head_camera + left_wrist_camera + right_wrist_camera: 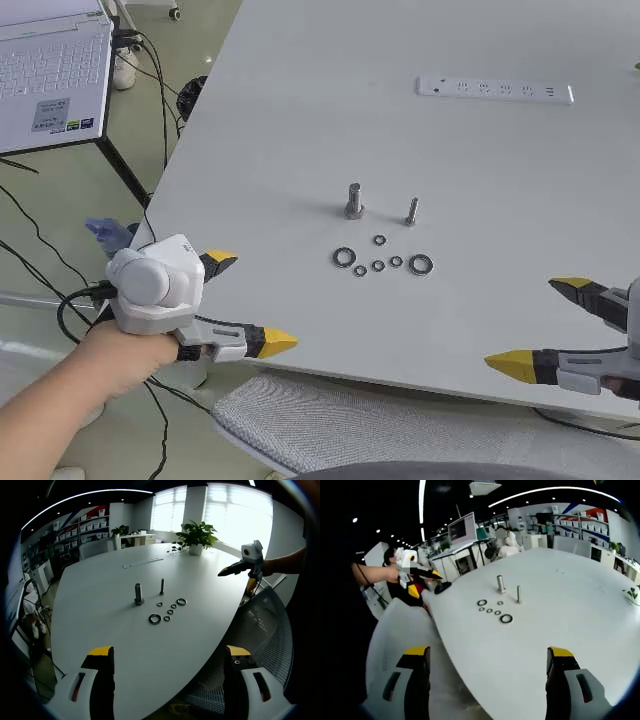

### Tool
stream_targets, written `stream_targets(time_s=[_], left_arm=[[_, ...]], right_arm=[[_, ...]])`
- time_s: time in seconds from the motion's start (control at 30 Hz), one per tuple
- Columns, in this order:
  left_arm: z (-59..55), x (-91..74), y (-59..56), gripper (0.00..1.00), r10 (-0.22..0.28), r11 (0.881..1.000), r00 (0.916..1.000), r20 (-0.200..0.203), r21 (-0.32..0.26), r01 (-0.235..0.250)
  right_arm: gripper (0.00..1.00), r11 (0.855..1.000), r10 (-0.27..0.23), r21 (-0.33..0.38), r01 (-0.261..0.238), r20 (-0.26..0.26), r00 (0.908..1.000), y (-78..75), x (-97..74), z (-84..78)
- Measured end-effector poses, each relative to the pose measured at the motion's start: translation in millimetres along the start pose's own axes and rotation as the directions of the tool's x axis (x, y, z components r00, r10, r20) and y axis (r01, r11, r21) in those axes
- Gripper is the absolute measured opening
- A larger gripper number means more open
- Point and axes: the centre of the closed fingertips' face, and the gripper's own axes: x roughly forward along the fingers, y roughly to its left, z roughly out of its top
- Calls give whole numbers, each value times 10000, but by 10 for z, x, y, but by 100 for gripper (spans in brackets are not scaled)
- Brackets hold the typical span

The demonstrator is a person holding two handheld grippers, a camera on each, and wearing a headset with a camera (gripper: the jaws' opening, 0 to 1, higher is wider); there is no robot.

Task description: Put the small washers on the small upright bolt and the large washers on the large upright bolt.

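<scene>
At near table (300, 120) edge, my left gripper (262, 300), right gripper (520, 322) both spread; washers (378, 265) ahead between; power strip (495, 89) beyond bolts (354, 200), laptop (50, 70) off left.

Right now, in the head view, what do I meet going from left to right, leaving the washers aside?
laptop → left gripper → large bolt → small bolt → right gripper

Power strip (495, 89), laptop (50, 70), potted plant (197, 534)

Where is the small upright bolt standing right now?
In the head view the small bolt stands just right of the large bolt, with the washers lying loose on the near side of both.
</scene>
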Motion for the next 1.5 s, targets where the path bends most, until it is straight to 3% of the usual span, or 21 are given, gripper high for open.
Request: stream_targets(time_s=[0.3,0.5,0.93,1.27,1.5], left_arm=[[74,-21,33,84,35,9999,10000,70,107,-36],[66,-25,18,83,39,10000,10000,20,52,-39],[23,-17,-35,83,79,10000,9999,-150,30,-78],[6,23,-105,83,3,10000,9997,-254,41,-2],[-46,31,-108,84,-46,10000,9997,-225,-32,46]], right_arm=[[92,9999,13,166,-14,60,10000,-15,4,47],[91,10000,25,-18,-25,185,9998,-20,-19,45],[89,9998,201,-37,-201,-154,9997,-48,-51,-28],[83,9991,395,-124,-396,-112,9992,3,13,167],[80,9987,425,-272,-428,-112,9990,38,163,378]])
